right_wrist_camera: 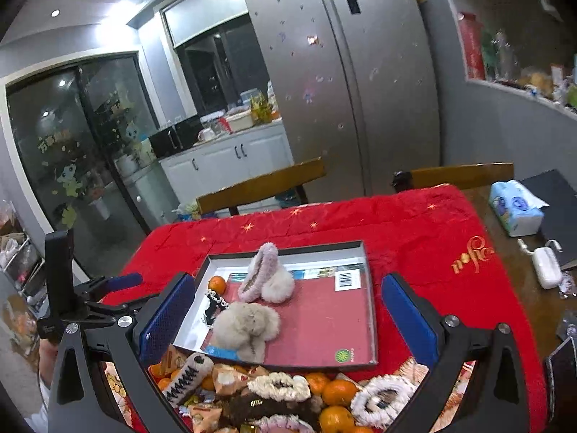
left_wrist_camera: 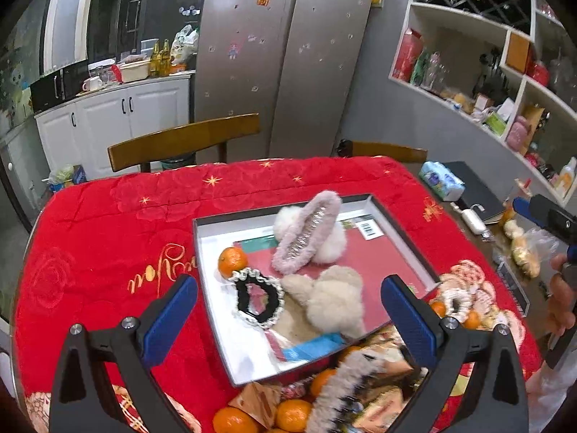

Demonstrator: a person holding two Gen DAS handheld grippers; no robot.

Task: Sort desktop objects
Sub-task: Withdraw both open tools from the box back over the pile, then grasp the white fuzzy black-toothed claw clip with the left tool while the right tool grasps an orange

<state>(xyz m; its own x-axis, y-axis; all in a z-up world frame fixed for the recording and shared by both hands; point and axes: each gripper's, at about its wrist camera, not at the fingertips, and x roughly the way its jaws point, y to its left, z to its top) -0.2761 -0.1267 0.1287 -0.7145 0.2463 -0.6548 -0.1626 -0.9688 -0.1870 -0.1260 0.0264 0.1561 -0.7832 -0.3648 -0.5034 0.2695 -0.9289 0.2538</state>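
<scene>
So both my tongs are spread wide with nothing in them, left gripper (left_wrist_camera: pixel 288 310) and right gripper (right_wrist_camera: pixel 288 314) hovering over the near edge of the open box (left_wrist_camera: pixel 404 231) on the red cloth (left_wrist_camera: pixel 108 238). The left cam shows the tangerine (left_wrist_camera: pixel 232 261) and black scrunchie (left_wrist_camera: pixel 258 301) up close in the box's left side. Only the right cam shows the whole unsorted pile (right_wrist_camera: pixel 274 393) of clips, snacks and tangerines at the near edge.
</scene>
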